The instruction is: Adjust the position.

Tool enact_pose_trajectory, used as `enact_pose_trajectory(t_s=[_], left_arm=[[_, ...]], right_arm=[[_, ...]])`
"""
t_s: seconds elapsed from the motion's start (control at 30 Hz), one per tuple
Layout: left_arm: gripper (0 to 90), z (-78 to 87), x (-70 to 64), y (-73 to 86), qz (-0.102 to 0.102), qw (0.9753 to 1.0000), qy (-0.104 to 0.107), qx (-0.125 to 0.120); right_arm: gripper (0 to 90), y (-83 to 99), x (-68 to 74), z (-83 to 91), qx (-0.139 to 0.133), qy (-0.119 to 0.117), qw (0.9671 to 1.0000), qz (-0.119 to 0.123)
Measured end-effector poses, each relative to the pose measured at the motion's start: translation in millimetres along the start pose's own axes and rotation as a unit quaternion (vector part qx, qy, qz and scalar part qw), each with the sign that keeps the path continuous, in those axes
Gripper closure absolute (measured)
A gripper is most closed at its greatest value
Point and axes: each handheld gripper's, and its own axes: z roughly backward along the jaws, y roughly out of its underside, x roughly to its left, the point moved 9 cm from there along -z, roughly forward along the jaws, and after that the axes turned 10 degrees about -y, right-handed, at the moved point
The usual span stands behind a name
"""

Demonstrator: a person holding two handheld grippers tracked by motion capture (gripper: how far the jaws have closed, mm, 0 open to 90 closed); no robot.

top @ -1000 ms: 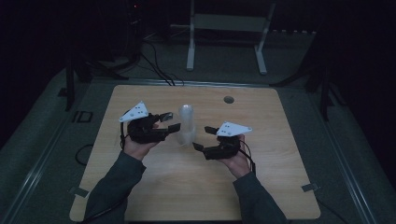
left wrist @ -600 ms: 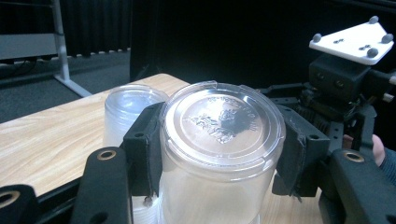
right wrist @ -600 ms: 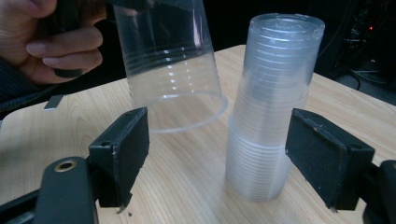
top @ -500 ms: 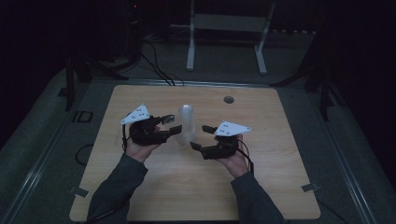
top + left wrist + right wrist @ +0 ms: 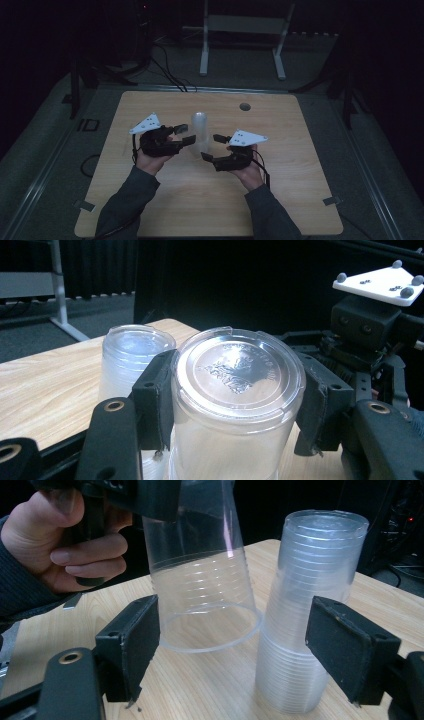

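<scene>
Gripping one inverted cup (image 5: 235, 405), the left claw (image 5: 184, 135) should lift clear while the open, empty right claw (image 5: 214, 146) steadies the stack (image 5: 305, 630).

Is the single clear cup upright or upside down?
Upside down: the cup shows its open rim lowest, base up between the left hand-held gripper pads.

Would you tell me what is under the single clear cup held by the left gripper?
The clear cup, upside down in the left gripper, hangs tilted over bare table; its open rim is clear of the wood. The cup stack stands beside it.

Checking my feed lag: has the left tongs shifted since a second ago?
Yes. The left tongs moved slightly right, closer to the cup stack.
</scene>
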Motion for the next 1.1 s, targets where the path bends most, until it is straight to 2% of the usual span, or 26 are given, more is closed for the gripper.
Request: enact_pose_trajectory(t_s=[0.43, 0.8, 1.1], left_arm=[[41.0, -1.7, -3.4, 0.4, 0.014, 0.9998, 0.013, -0.006], [41.1, -1.2, -4.2, 2.3, 0.038, 0.9988, 0.026, -0.016], [41.0, -3.2, -6.3, 4.5, 0.052, 0.9978, 0.036, -0.020]], right_arm=[[20.8, -2.0, 5.9, -6.1, -0.009, -0.012, 0.9999, 0.001], [17.3, -3.1, 7.5, -9.0, -0.023, -0.013, 0.9996, -0.007], [15.6, -5.0, 10.5, -10.6, -0.031, -0.024, 0.9992, -0.007]])
